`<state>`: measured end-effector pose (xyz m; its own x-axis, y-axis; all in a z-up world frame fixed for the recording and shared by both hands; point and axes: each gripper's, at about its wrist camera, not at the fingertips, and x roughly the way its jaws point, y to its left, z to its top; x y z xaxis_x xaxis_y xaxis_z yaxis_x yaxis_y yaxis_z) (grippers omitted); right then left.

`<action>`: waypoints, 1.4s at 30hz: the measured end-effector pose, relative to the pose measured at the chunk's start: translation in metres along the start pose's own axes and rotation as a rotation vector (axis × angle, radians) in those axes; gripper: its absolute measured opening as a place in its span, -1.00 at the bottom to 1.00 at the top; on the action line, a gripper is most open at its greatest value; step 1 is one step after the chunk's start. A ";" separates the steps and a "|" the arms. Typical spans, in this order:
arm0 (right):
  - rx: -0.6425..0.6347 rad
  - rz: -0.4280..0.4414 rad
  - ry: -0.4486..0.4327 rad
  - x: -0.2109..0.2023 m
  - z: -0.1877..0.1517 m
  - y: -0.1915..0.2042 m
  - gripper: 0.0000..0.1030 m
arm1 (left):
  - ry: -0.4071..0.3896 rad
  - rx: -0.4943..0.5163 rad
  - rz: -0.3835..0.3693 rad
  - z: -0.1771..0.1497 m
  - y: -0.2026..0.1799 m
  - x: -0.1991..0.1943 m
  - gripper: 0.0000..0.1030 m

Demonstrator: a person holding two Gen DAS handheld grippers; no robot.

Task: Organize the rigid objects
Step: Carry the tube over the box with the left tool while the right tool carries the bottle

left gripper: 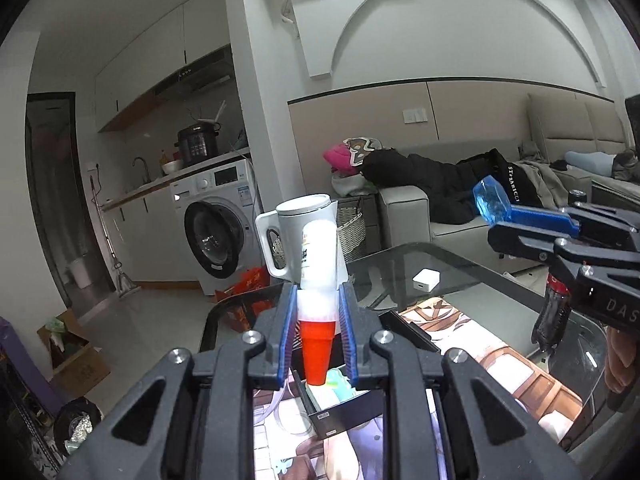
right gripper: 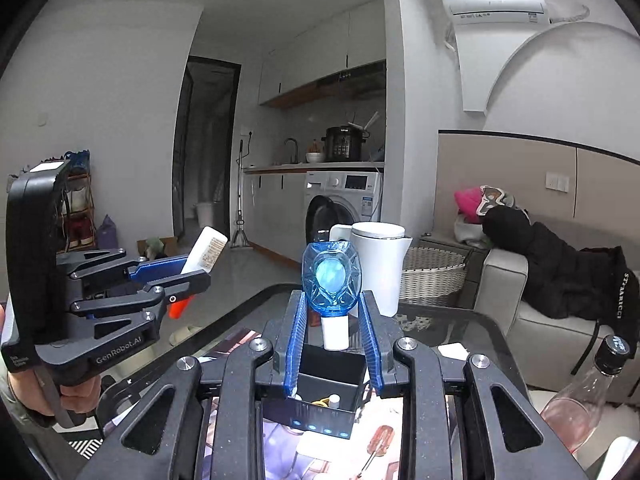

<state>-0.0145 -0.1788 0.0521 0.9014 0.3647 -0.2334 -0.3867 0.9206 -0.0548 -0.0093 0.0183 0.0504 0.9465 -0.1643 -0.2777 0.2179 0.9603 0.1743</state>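
left gripper: the left gripper (left gripper: 318, 320) is clenched on a white plastic tube with an orange conical cap (left gripper: 318, 280); its blue-lined fingers (left gripper: 285, 332) press on the white body just above the cap, and the cap points down toward the camera.
left gripper, other view: seen from the right wrist camera, the same gripper (right gripper: 188, 276) sits at the left of the frame with the tube (right gripper: 206, 254) tilted up out of it and the orange cap (right gripper: 178, 308) showing below; a hand (right gripper: 44, 384) grips its handle.
right gripper: the right gripper (right gripper: 334, 328) is grasping a translucent blue faceted bottle with a white neck (right gripper: 331, 280); the blue pads (right gripper: 298, 336) close on it low down, around where the blue body meets the white neck, and the bottle stands upright.
right gripper, other view: from the left wrist camera it (left gripper: 516, 216) reaches in from the right, with the blue bottle (left gripper: 490, 200) sticking out of its tip.
below the grippers: an open black rectangular box (right gripper: 320, 384) lies on a dark glass table (left gripper: 420, 264), with small items inside it that are too small to tell.
behind the held things: a white lidded jug with a handle (left gripper: 296, 220) stands on the table.
right edge of table: a dark plastic soda bottle (left gripper: 550, 312) and a clear glass bottle with a black cap (right gripper: 580, 396).
also on table: a small white square block (left gripper: 426, 280).
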 end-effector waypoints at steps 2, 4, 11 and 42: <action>0.017 0.009 0.014 0.003 0.000 -0.004 -0.48 | -0.001 -0.010 0.004 -0.001 -0.002 0.002 -0.64; 0.035 0.010 0.028 0.006 0.000 -0.008 -0.48 | 0.003 -0.025 0.006 -0.001 -0.003 0.006 -0.64; 0.087 0.005 0.030 0.028 0.012 -0.017 -0.48 | 0.029 -0.106 0.018 0.007 0.004 0.039 -0.64; 0.222 0.021 0.276 0.168 0.000 -0.040 -0.49 | 0.243 -0.227 0.035 -0.012 0.012 0.133 -0.64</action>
<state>0.1522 -0.1545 0.0149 0.7955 0.3598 -0.4875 -0.3252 0.9324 0.1576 0.1164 0.0102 0.0043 0.8623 -0.0978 -0.4969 0.1017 0.9946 -0.0194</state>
